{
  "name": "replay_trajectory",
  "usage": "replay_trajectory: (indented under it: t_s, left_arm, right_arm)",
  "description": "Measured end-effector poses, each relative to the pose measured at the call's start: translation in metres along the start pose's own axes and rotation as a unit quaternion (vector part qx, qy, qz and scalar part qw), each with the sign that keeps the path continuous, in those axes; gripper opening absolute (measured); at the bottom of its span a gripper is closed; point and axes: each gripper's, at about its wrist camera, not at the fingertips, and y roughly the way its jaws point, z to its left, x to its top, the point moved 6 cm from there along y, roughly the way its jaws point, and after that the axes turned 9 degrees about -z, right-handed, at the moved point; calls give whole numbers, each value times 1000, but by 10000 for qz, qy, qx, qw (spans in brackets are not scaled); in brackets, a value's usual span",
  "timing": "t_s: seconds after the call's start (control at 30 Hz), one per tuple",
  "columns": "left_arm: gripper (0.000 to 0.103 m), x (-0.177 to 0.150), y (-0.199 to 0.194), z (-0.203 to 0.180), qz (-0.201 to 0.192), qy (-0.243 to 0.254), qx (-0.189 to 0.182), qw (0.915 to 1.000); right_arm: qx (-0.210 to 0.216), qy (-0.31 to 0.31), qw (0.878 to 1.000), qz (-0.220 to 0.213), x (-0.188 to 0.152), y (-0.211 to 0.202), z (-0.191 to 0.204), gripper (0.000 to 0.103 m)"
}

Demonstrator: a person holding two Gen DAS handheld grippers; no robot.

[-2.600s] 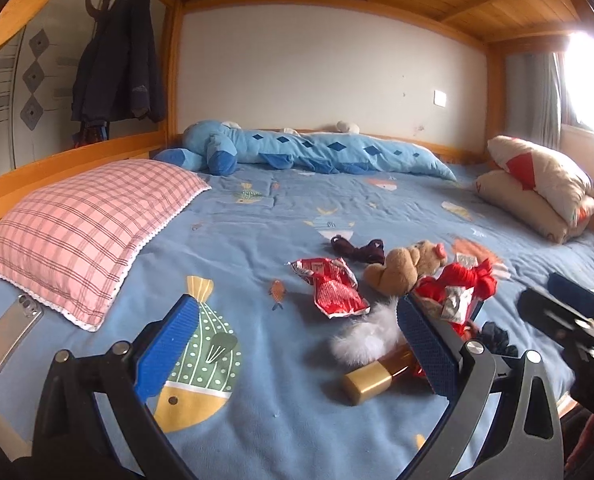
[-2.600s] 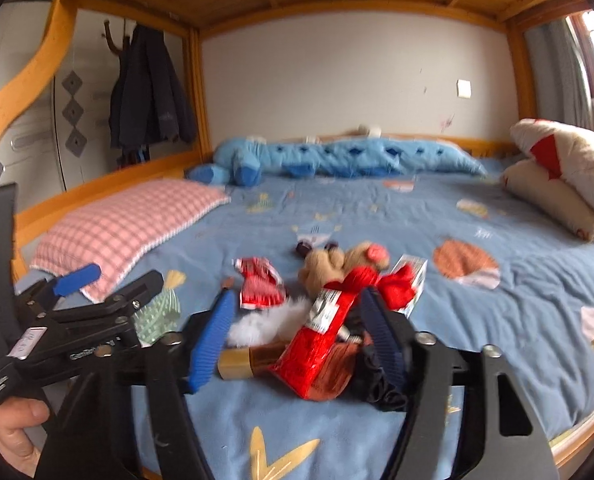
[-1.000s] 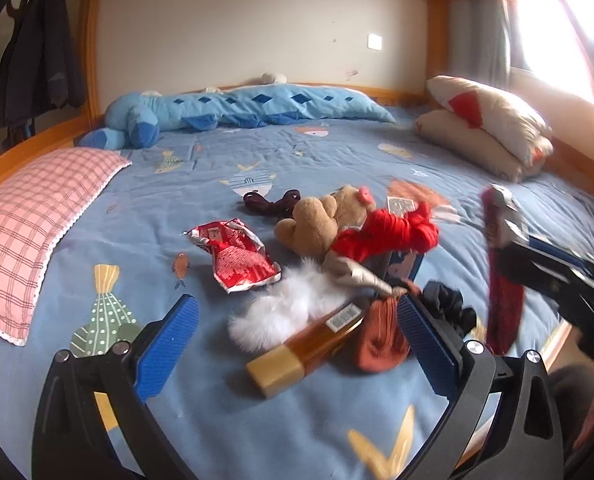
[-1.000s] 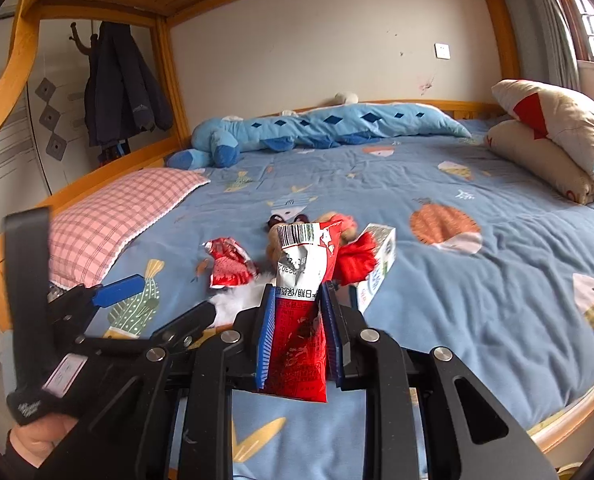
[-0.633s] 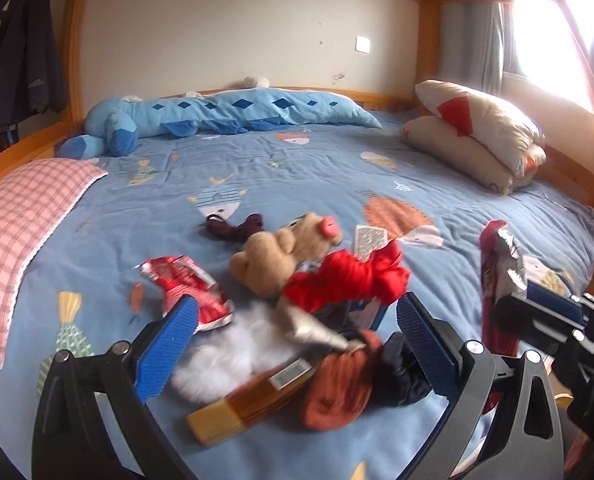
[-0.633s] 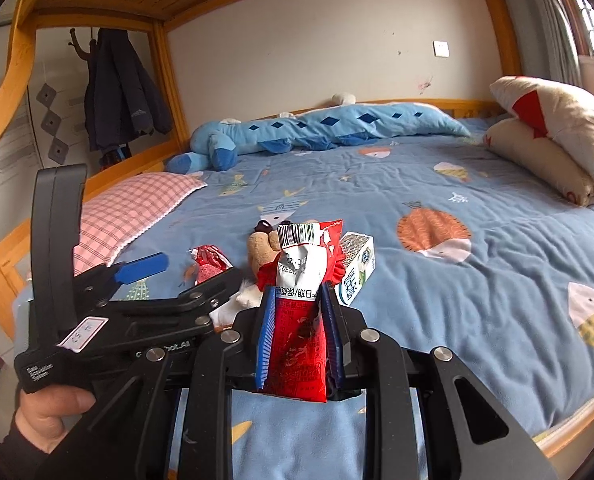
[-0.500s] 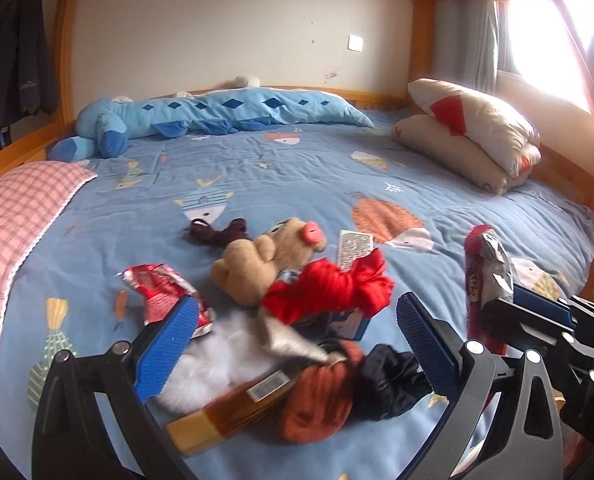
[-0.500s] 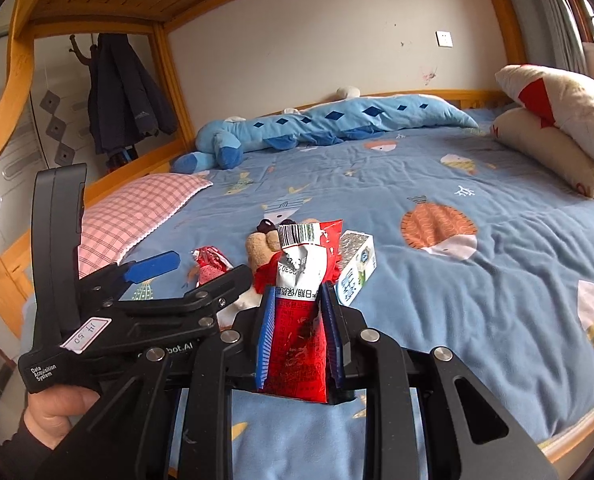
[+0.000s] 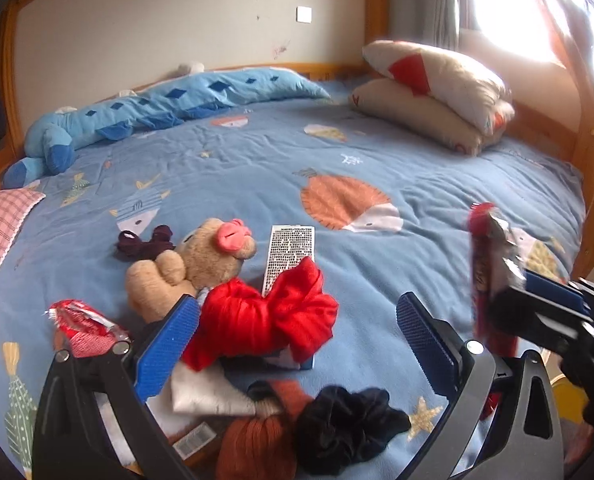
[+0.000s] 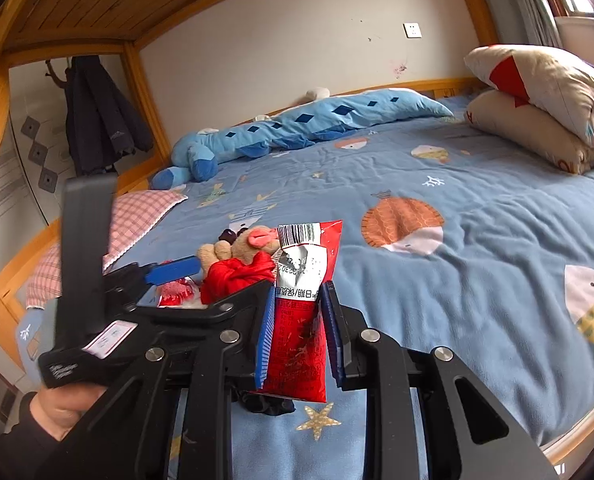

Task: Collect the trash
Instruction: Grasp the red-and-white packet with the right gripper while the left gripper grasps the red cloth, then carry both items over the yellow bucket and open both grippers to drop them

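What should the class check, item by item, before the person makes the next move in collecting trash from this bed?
1. Right gripper has a firm hold on the red wrapper: ok, both pads are shut on it.
2. Wrapper lifted off the blanket: ok, it stands upright above it.
3. Left gripper free for the next piece: ok, open with nothing between its pads.
4. More trash left: not ok, a crumpled red packet and a small carton still lie by the teddy bear.
5. Bin or bag within reach: cannot tell, none in view.
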Motion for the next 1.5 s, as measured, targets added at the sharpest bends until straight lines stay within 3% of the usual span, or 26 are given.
replay_trajectory:
  t_s: [0.17, 0.37, 0.63, 0.83, 1.03, 1.2, 1.3, 1.5]
  left_arm:
    - [61, -4, 12, 13, 201, -155, 280, 9993]
    - [41, -9, 9, 26, 217, -303, 229, 9990]
    - [39, 6, -28, 35, -218, -343, 335, 9986]
    - [39, 20, -63, 22, -475, -418, 110, 9979]
    - [39, 34, -100, -14, -741, -408, -422, 9955]
    - [39, 35, -124, -67, -808, -279, -1218, 9889]
    - [39, 25, -131, -112, -669, -167, -1787, 9815]
    - [39, -9, -133, -195, -233, 228, -2557, 9662]
  right_arm:
    - [4, 95, 10000, 2, -1, 0, -5, 24]
    - [-12, 178, 9998, 9, -1, 2, -8, 24]
    - [4, 66, 10000, -20, 0, -1, 0, 24]
    - [61, -42, 9998, -174, 8, -21, 13, 24]
    - [-91, -130, 9991, -390, 19, -62, 16, 24]
    - [-556, -92, 9968, -566, 15, -119, -5, 24]
    - [-932, -77, 9943, -512, 1, -151, -24, 24]
    - [-1762, 124, 9839, -291, -40, -216, -66, 24]
